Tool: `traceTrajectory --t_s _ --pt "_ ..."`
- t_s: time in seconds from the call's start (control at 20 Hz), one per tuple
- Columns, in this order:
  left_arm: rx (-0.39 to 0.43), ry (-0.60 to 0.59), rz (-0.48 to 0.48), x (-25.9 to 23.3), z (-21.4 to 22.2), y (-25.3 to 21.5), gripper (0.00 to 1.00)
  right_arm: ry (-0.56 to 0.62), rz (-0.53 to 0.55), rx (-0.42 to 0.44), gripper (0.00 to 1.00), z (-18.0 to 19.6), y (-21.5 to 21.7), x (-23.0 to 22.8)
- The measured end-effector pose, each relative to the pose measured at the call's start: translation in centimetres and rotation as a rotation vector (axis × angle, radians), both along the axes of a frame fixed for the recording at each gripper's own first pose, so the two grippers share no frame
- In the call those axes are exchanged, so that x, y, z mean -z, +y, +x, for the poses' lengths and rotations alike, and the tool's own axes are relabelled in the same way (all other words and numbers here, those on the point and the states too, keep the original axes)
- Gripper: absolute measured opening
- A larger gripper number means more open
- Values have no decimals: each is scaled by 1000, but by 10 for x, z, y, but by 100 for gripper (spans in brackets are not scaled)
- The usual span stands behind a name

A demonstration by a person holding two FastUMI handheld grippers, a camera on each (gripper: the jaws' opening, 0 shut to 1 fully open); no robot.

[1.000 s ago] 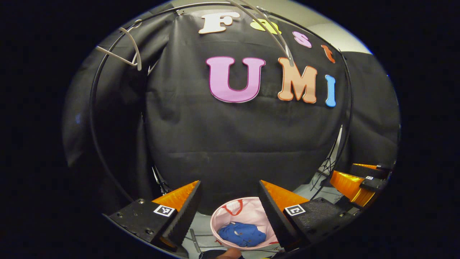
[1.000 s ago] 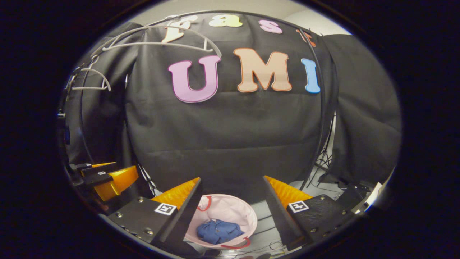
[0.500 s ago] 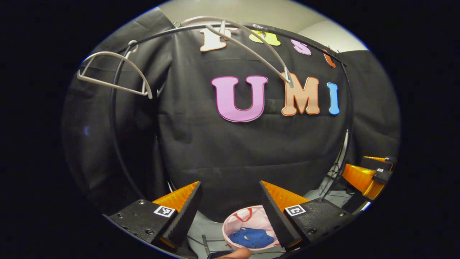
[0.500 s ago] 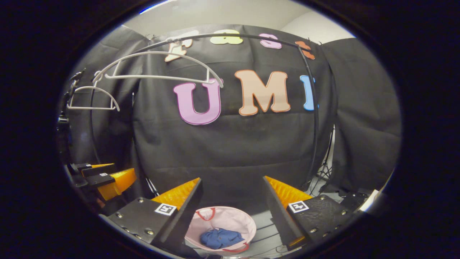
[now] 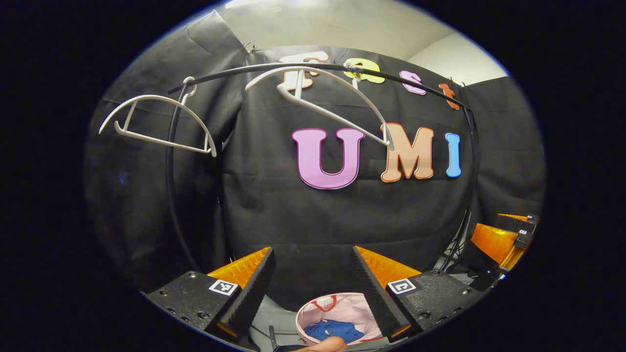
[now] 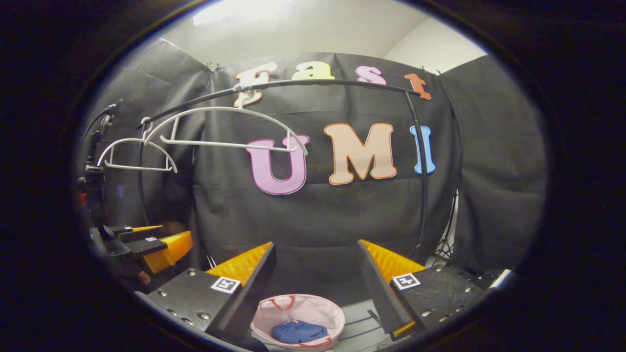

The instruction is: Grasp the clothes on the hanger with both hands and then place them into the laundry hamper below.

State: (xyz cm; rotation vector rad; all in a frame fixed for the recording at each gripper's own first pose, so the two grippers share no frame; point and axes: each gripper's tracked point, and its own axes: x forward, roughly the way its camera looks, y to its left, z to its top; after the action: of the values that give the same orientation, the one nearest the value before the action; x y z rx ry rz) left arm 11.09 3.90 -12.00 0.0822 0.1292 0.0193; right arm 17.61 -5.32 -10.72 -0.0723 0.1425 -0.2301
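The blue garment (image 6: 299, 331) lies in the pink hamper (image 6: 313, 308), below both grippers. The left gripper (image 5: 313, 283) and right gripper (image 6: 315, 278) gape wide, empty. Both hangers (image 6: 230, 129) hang bare.

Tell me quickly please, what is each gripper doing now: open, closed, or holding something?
Left gripper: jaws open, holding nothing.
Right gripper: jaws open, holding nothing.
The blue clothes lie in the pink hamper.

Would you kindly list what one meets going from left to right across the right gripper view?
Left gripper → smaller white hanger → larger white hanger → pink hamper with blue clothes → rack's right upright.
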Motion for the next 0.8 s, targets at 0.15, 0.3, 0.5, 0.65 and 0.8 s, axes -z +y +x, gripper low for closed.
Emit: traceTrajectory --t_s 0.15,0.3,0.5,0.65,0.8 --pt "1 -30 -9 -15 -4 -6 94 -27 -16 -12 100 -6 -6 -15" --pt "-6 -108 -42 -43 -4 -11 95 -60 -19 -2 100 -16 -12 -33" --pt "3 -164 -64 -73 -10 -13 94 -112 -69 7 97 -34 -11 -61" --pt "25 -219 -55 -93 -20 -19 93 -139 -67 -26 96 -44 3 -73" --pt "43 -243 -65 -101 -25 -24 92 -165 -92 -30 97 -49 6 -83"
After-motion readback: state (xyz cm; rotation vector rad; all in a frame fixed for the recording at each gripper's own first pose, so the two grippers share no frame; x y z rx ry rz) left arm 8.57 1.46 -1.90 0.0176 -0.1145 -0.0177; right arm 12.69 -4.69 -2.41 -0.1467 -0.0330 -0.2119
